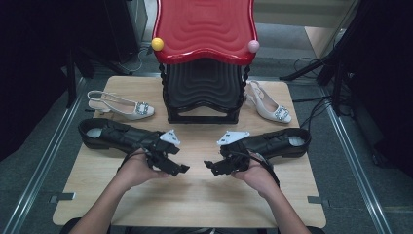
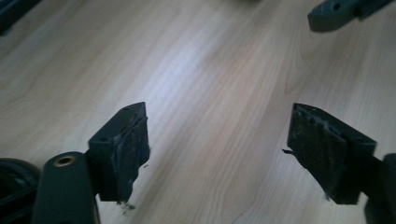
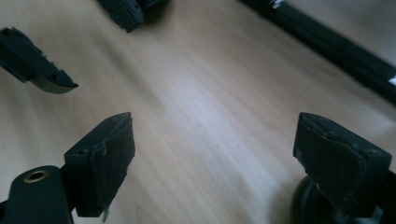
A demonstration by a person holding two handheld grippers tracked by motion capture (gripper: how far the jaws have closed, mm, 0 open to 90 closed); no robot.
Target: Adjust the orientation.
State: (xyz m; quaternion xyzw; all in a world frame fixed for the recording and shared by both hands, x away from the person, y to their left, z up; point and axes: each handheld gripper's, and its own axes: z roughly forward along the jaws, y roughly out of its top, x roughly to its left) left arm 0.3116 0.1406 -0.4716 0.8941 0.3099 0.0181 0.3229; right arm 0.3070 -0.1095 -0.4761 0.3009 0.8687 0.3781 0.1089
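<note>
Both jaws wide, nothing held: left gripper [image 1: 181, 169] and right gripper [image 1: 210, 165] facing over bare table [image 1: 195, 195]. Black shoes [image 1: 114, 136] [image 1: 277, 141] just behind the hands. Probably best to swing outward, approach low, clamp the rim squarely.

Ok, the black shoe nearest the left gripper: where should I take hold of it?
Probably the rim of the ankle opening of the black shoe. It lies on its sole, toe toward the table's middle, so the open top edge is thin enough for the jaws. Bring the left gripper, open and empty, down from above, one jaw inside the opening.
</note>
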